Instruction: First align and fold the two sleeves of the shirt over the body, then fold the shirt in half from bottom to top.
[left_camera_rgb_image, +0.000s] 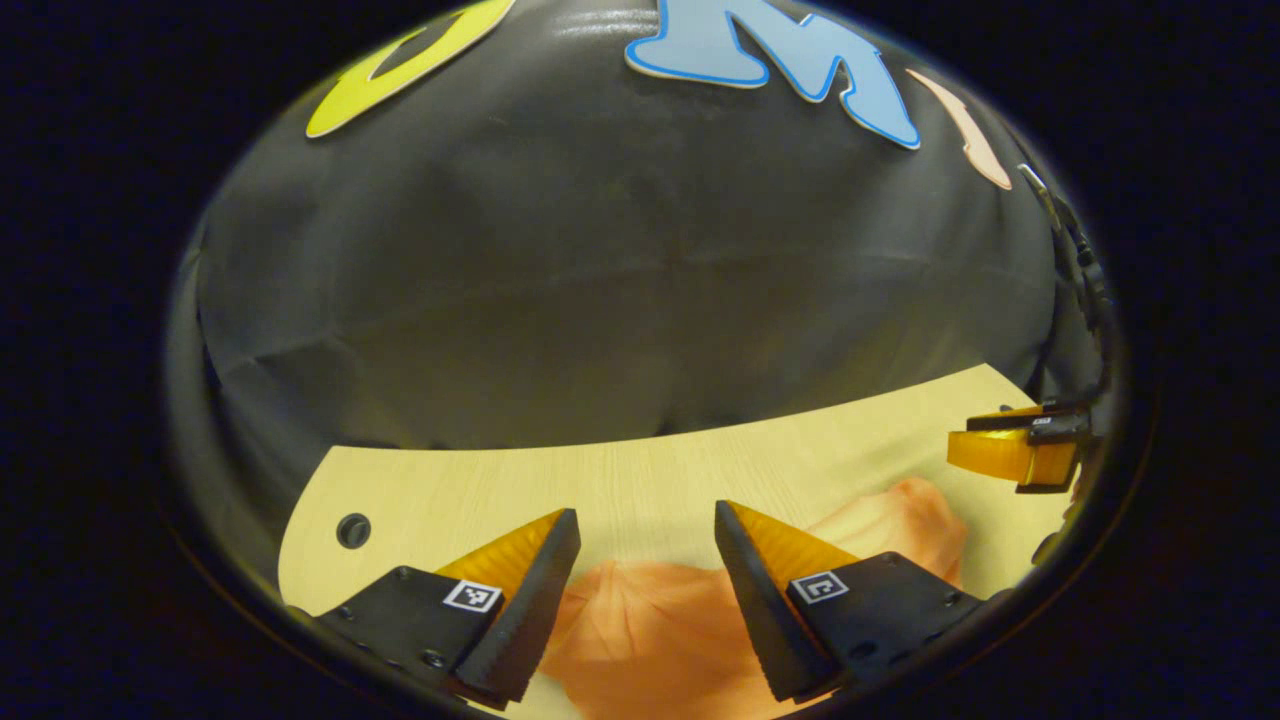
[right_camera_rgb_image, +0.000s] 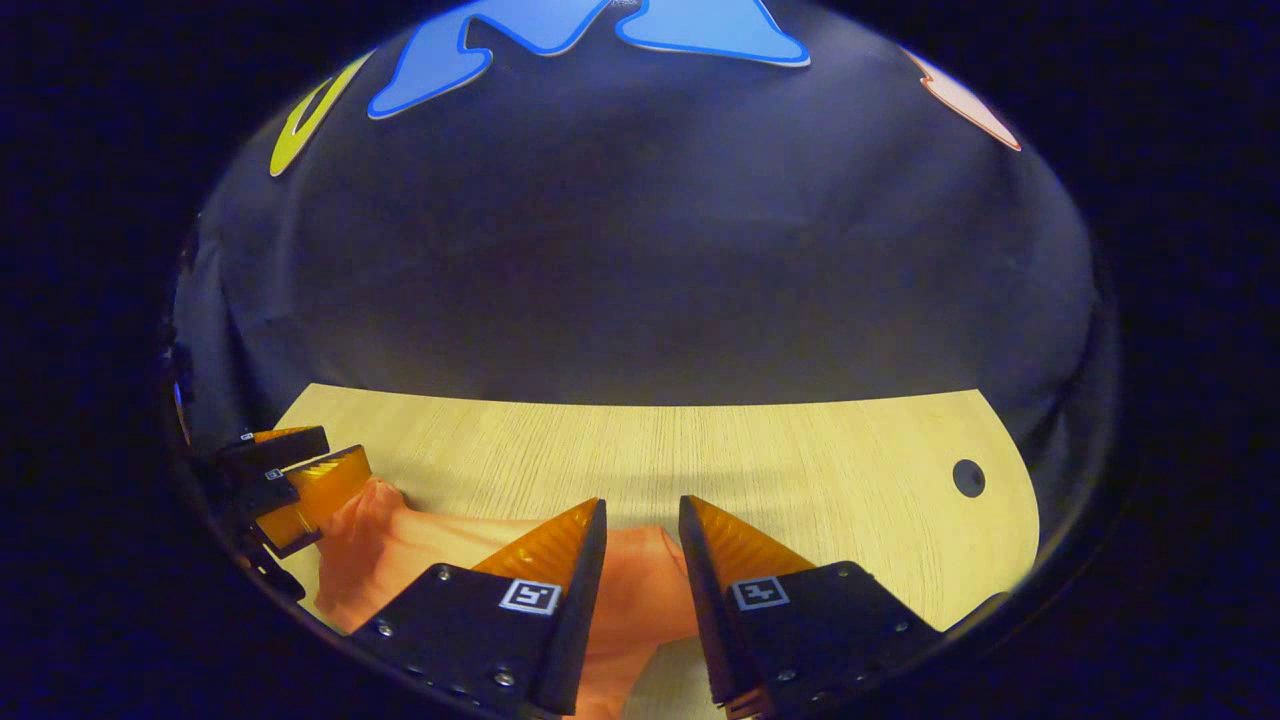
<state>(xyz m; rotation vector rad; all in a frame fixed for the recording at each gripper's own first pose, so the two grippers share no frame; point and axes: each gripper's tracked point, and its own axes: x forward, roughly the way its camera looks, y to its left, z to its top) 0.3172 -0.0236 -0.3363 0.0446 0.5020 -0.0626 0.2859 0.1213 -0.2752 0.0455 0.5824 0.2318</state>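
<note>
Orange shirt (left_camera_rgb_image: 640, 630) lies bunched on the pale wood surface (left_camera_rgb_image: 620, 480), bottom centre of the left gripper view, lower left of the right gripper view. Left claw (left_camera_rgb_image: 645, 525) spread wide above it, pinching nothing. Right claw (right_camera_rgb_image: 642, 515) w/ a narrower gap (cloth showing between fingers, grip not evident).

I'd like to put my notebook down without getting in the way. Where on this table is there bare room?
The far strip of the table, between the orange shirt and the black cloth wall, is bare, out to the round hole. It is crowded near the front, where the shirt lies with the left gripper and right gripper over it.
</note>
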